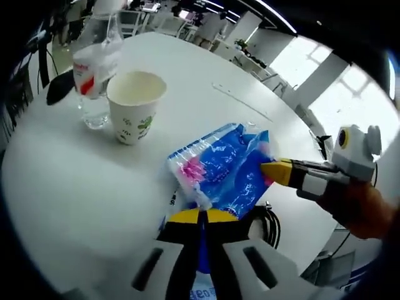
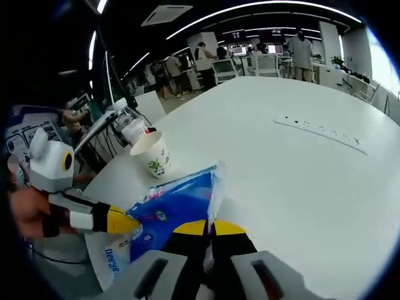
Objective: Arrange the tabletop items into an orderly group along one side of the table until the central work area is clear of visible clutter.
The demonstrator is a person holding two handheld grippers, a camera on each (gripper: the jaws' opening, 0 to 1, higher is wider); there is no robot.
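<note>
Since both grippers, left [image 1: 201, 215] and right [image 2: 208, 226], are clamped on the pack [image 1: 222, 165] near the table [image 1: 75, 187] edge: soft, light, crinkly film, likely slippery; grip seams.

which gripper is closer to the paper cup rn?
Left, narrowly, as far as I can tell. Both the left gripper and right gripper are shut on the blue plastic packet; the paper cup stands apart beyond it.
</note>
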